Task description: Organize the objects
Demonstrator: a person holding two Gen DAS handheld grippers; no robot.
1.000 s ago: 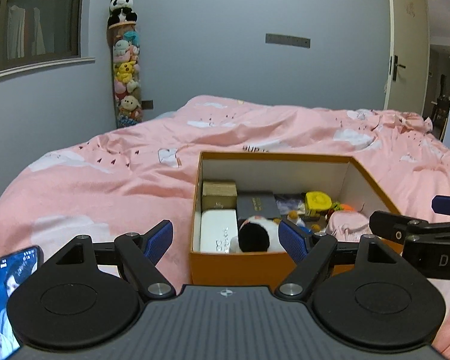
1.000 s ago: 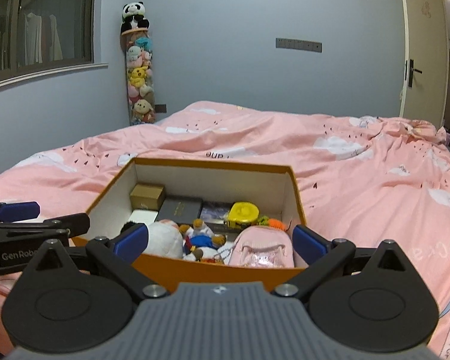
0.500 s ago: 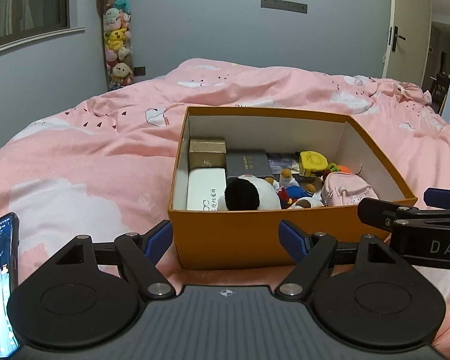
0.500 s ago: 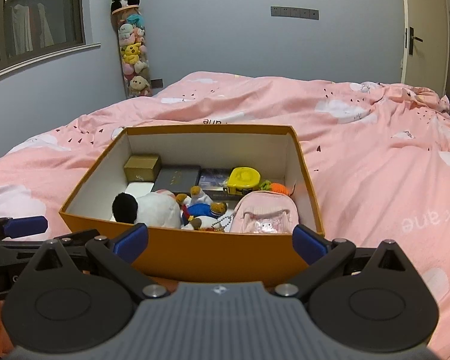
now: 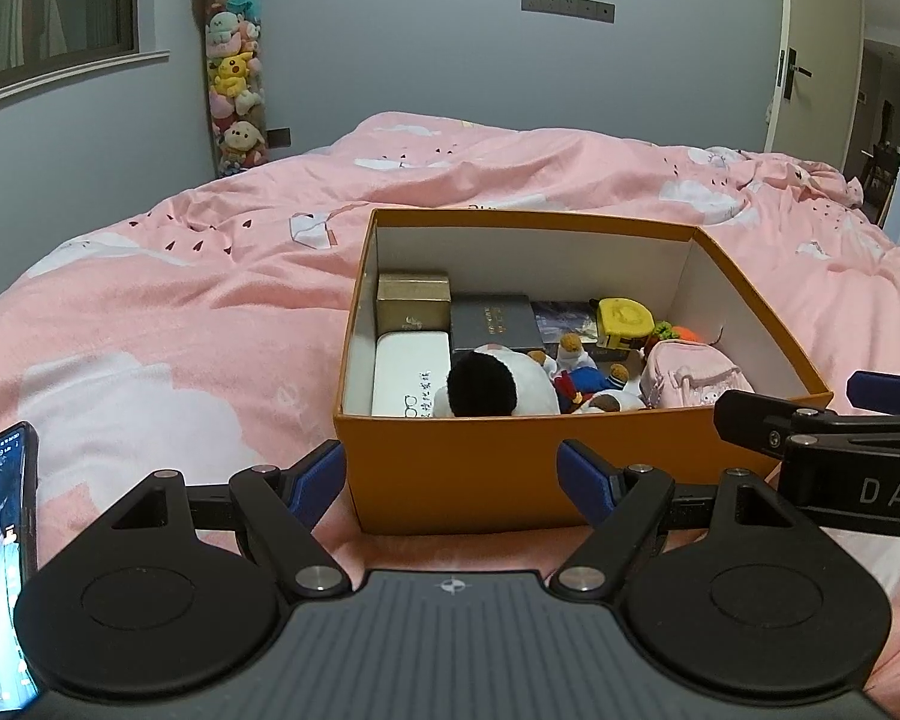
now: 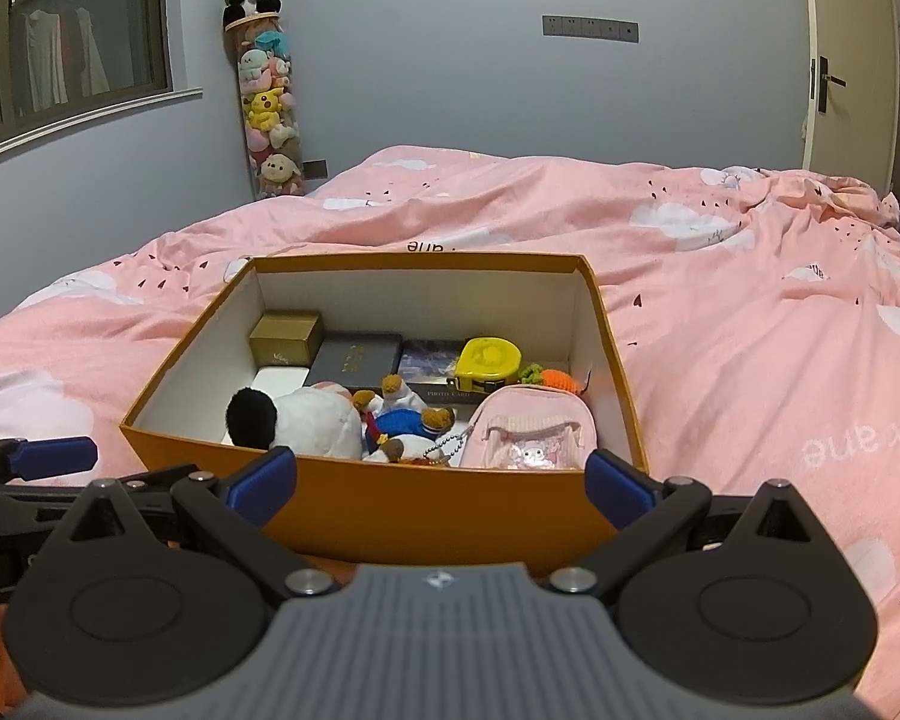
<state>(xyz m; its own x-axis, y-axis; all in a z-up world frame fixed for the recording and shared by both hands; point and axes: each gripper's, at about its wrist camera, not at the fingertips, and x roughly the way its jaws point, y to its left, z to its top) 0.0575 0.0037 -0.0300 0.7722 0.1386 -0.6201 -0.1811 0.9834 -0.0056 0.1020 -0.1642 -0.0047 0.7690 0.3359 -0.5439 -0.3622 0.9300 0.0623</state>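
An open orange box (image 5: 462,468) (image 6: 390,504) sits on the pink bed. Inside lie a gold box (image 5: 413,300) (image 6: 285,337), a dark card box (image 5: 493,324) (image 6: 357,357), a white case (image 5: 410,373), a black-and-white plush (image 5: 492,390) (image 6: 312,420), a small bear toy (image 6: 402,420), a yellow tape measure (image 5: 623,324) (image 6: 489,363), a crochet carrot (image 6: 555,378) and a pink mini backpack (image 5: 693,375) (image 6: 531,435). My left gripper (image 5: 453,480) and right gripper (image 6: 441,483) both stand open just short of the box's near wall, holding nothing.
A phone (image 5: 0,558) with a lit screen lies on the bed at my left. A tall tube of plush toys (image 6: 267,96) topped by a panda stands against the far wall. Pink duvet (image 6: 750,300) spreads all round; a door (image 6: 849,54) is at the right.
Both grippers have risen and tilted down, so more of the box's inside shows. Both stay open; the box and its contents have not moved.
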